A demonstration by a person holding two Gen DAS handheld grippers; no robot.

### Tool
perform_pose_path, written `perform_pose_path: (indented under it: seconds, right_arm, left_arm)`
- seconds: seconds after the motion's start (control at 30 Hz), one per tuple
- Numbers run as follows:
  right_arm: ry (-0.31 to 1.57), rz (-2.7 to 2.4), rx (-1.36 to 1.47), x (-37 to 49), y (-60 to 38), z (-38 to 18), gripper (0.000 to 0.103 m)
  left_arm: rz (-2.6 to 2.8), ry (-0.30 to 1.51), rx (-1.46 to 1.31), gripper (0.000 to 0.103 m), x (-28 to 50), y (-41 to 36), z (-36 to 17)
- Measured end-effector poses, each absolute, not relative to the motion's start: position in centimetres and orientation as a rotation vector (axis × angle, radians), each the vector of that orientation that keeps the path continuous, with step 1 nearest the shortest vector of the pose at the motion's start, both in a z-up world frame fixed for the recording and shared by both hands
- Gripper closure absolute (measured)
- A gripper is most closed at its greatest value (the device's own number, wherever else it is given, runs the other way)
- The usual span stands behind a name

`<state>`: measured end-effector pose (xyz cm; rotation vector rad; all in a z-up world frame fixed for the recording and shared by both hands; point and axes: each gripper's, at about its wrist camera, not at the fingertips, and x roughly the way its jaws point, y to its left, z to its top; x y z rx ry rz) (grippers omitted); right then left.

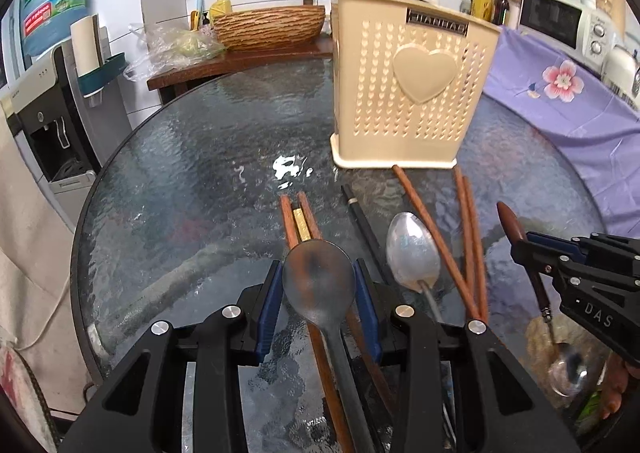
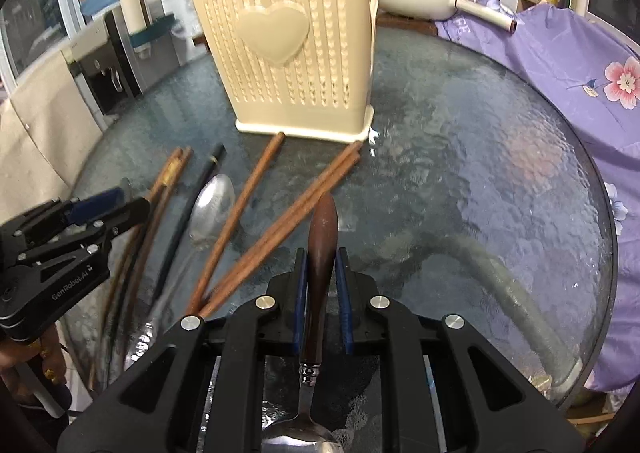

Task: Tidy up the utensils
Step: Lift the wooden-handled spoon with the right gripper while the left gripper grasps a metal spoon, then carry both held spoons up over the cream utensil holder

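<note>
On a round dark glass desk (image 1: 192, 157) stands a cream perforated plastic utensil holder with a heart (image 1: 412, 85). The left gripper (image 1: 319, 295) is clamped on a dull grey metal spoon's bowl (image 1: 318, 281). The right gripper (image 2: 321, 277) is clamped on a wooden-handled spoon (image 2: 322, 237). Brown wooden chopsticks (image 1: 468, 221) and a shiny silver spoon (image 1: 412, 249) lie between them.

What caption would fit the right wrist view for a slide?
Right tongs grip a wooden-handled spoon above the glass table, facing the beige utensil holder.
</note>
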<state>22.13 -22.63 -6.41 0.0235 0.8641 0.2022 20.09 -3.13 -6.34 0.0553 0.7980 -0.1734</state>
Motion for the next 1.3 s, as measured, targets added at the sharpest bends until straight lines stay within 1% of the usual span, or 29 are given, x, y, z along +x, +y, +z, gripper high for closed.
perform_pose_path:
  seconds: [0.2, 0.43, 1.3]
  right_arm:
    - [0.75, 0.244, 0.06, 20.3, -23.8, -4.1, 0.088]
    - [0.676, 0.278, 0.095, 18.3, -24.8, -2.2, 0.088]
    - [0.575, 0.308, 0.102, 15.0, -25.3, 1.2, 0.088]
  left_arm:
    - [-0.2, 0.738, 0.019, 0.069, 19.1, -2.4, -4.5]
    - [-0.223, 0.674, 0.009, 0.069, 17.8, -2.1, -2.4]
    - [-0.286, 0.586, -0.039, 0.069, 15.2, -1.6, 0.7]
